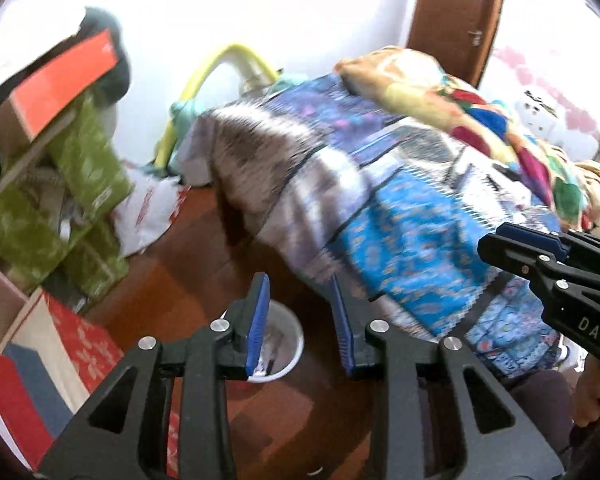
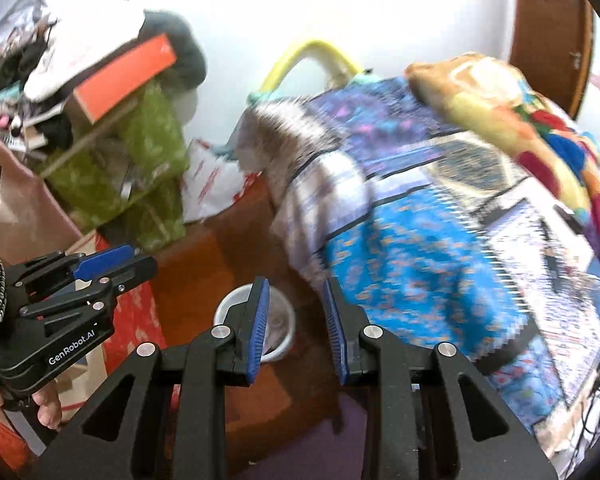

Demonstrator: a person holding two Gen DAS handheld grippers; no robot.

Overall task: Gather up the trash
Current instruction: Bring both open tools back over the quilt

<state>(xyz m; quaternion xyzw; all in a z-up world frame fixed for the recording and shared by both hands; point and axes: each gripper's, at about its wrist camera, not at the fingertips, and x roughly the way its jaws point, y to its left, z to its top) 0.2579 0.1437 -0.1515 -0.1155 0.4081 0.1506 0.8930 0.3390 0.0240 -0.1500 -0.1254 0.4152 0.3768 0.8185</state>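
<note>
A white round bin (image 1: pixel 294 346) stands on the brown wooden floor beside the bed, with some pale stuff inside it; both views are blurred. My left gripper (image 1: pixel 299 280) hangs above it, open, with nothing between its blue pads. In the right wrist view the bin (image 2: pixel 230 304) lies just below my right gripper (image 2: pixel 295 282), which is also open and empty. Each gripper shows in the other's view: the right gripper (image 1: pixel 516 248) at the right edge, the left gripper (image 2: pixel 108 262) at the left, held by a hand. A crumpled white bag with red print (image 1: pixel 152 208) lies on the floor by the wall.
A bed with a blue patterned cover (image 1: pixel 420 232) and a colourful blanket (image 1: pixel 480 120) fills the right side. Green boxes (image 1: pixel 88 164) with an orange box (image 1: pixel 64 80) on top are stacked at the left. A red and white box (image 1: pixel 76 344) stands nearby. A brown door (image 1: pixel 456 8) is behind.
</note>
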